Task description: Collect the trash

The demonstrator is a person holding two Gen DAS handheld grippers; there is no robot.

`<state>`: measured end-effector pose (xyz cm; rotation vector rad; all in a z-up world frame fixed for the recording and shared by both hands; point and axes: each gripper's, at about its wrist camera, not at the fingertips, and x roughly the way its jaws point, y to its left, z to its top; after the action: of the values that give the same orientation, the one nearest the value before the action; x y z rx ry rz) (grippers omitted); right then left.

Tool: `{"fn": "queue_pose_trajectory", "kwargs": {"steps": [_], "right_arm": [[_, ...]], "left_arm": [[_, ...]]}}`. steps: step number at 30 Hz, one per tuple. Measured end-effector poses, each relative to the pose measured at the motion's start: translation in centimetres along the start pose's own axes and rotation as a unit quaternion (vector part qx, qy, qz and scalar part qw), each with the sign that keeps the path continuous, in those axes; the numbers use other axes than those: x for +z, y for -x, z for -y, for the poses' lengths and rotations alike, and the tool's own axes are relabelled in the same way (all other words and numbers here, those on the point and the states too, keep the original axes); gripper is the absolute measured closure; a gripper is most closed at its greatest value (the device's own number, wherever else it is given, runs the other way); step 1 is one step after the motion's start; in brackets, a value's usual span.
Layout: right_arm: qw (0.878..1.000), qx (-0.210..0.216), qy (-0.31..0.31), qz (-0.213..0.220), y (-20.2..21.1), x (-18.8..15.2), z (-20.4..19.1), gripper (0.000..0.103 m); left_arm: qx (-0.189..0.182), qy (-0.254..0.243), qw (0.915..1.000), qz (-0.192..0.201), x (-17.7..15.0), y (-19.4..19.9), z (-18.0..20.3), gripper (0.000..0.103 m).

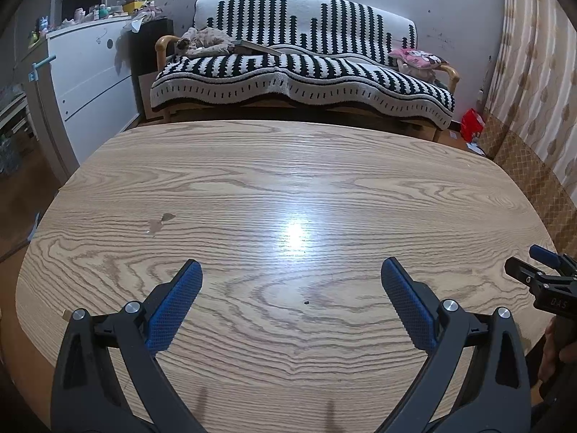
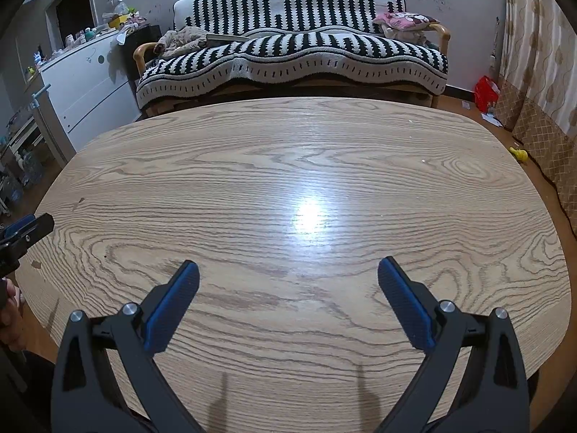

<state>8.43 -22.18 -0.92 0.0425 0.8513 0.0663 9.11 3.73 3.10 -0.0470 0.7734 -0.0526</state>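
Note:
A bare wooden table (image 1: 288, 187) (image 2: 288, 151) fills both views. My left gripper (image 1: 291, 270) hangs open over its near edge with nothing between the blue pads. My right gripper (image 2: 288, 272) is open too, likewise holding nothing. Each gripper shows at the edge of the other's view: the right one (image 1: 541, 270) at the right side, the left one (image 2: 25, 229) at the left side. Only a small dark speck (image 1: 306, 302) and a little chipped patch (image 1: 162, 221) mark the tabletop. No trash or bin is visible on the table.
Behind the table stands a sofa under a black-and-white striped cover (image 1: 299, 68) with a pink cushion (image 1: 418, 58). A white dresser (image 1: 90, 79) stands at left. A red bag (image 2: 487, 92), paper scraps and a yellow object (image 2: 518, 154) lie on the floor by the curtain at right.

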Motion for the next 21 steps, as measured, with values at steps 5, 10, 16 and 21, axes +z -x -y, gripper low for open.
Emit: {"fn": "queue_pose_trajectory", "kwargs": {"steps": [5,10,16,21], "right_arm": [[1.000,0.000,-0.001,0.001,0.04,0.02,0.00,0.007],[1.000,-0.001,0.000,0.000,0.13,-0.03,0.03,0.007],[1.000,-0.001,0.000,-0.001,0.15,-0.07,-0.04,0.007],[1.000,-0.002,0.001,-0.002,0.05,-0.15,-0.21,0.007]], "left_arm": [[0.001,0.000,1.0000,0.000,0.03,-0.01,-0.01,0.007],[0.000,0.000,1.0000,0.000,0.11,-0.08,-0.08,0.007],[0.000,0.000,1.0000,0.000,0.09,-0.06,-0.04,0.007],[0.000,0.000,1.0000,0.000,0.13,-0.07,-0.06,0.007]]}}
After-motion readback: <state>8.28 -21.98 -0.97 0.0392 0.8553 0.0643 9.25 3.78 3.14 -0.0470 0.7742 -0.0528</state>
